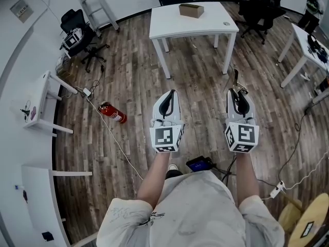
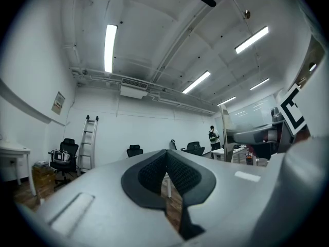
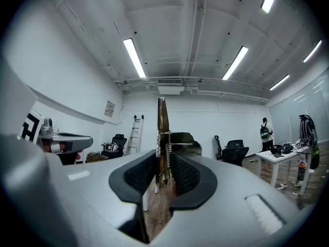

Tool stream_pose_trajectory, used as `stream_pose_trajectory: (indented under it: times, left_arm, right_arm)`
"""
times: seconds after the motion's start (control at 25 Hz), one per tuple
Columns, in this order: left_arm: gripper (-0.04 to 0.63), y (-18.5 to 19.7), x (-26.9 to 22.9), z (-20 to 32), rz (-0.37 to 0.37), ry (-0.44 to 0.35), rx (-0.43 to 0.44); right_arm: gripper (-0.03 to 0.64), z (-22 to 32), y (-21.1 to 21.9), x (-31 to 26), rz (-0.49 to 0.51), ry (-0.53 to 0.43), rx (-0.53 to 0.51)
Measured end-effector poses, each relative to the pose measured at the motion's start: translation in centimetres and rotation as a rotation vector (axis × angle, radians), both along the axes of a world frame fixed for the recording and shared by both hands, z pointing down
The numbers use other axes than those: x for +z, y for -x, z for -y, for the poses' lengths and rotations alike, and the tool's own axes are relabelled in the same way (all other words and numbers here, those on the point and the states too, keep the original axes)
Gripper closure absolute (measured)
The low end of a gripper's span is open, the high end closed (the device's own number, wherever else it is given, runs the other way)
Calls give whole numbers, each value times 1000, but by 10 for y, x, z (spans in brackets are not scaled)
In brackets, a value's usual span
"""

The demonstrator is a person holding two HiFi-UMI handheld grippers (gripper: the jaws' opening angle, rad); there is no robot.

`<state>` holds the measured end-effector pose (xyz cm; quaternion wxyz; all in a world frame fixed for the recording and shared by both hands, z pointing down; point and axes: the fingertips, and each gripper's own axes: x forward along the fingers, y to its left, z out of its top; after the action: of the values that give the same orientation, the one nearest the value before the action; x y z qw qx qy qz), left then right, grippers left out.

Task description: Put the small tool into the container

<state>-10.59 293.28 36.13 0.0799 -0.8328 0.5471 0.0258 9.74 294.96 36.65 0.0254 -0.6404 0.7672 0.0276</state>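
Wood-plank flooring (image 1: 133,60) fills most of the head view in a wide office, and a white table (image 1: 169,24) stands at its far side with a brown cardboard box (image 1: 191,10) on top; I take that box to be the container, though from here I cannot tell whether its top is open. Nearer, the person holds both tools out over bare floor, well apart from the table. The left gripper (image 1: 172,92) has its jaws pressed together with nothing between them, as its own view confirms (image 2: 167,163). The right gripper (image 1: 237,90) is clenched on the small tool (image 1: 236,78), a slim metal piece with a spring at its middle. In the right gripper view the pads (image 3: 185,175) clamp its lower part while its blade-like end (image 3: 162,133) sticks out beyond the fingertips. The tool's long axis runs along the jaws and points forward toward the table. The box lies ahead and to the left of that tip, roughly between the lines of the two grippers. The coming move therefore looks like a long forward carry with a slight leftward drift by the right hand, and then a downward tilt so the tool enters the box end first.
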Motion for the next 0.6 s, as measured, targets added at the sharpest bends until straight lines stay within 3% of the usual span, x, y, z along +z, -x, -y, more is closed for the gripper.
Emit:
stream_pose_trajectory:
  times: [0.12, 0.24, 0.44, 0.6]
  left_arm:
    - [577, -71, 18, 5, -14, 6, -9]
    - [578, -103, 17, 26, -7, 9, -7]
    - [578, -130, 24, 98, 4, 2, 9]
    - [578, -110, 31, 187, 7, 1, 24]
  right_arm:
    - [524, 4, -72, 18, 1, -2, -13]
    - [523, 25, -103, 19, 10, -2, -15]
    - [523, 97, -125, 26, 14, -6, -6]
    - [523, 184, -98, 32, -4, -8, -4]
